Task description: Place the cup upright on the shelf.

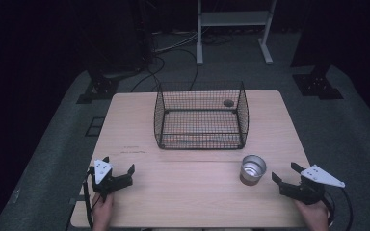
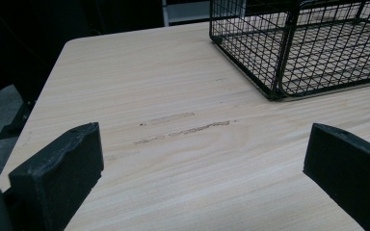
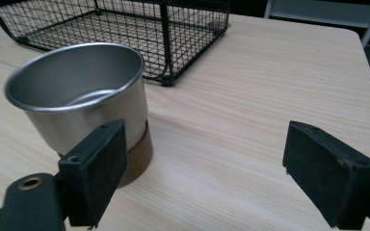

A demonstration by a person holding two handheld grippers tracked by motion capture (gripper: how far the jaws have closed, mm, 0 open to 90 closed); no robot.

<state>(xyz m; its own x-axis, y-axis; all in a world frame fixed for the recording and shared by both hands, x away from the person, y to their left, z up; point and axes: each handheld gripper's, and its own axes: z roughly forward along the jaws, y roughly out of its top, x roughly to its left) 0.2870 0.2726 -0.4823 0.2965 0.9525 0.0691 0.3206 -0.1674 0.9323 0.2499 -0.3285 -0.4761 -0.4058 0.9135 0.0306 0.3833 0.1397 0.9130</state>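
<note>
the metal cup (image 1: pixel 253 169), lower right of the frame, looks light, stiff, slick — grip across its rim; right gripper (image 1: pixel 287 179) and left gripper (image 1: pixel 119 172) both gape wide, empty.

- The table (image 1: pixel 139 130) has a light wooden top with rounded corners.
- A black wire basket (image 1: pixel 201 121) stands on its far middle part.
- A metal cup (image 1: pixel 253 169) with a brown base stands upright near the basket, toward the front right.
</note>
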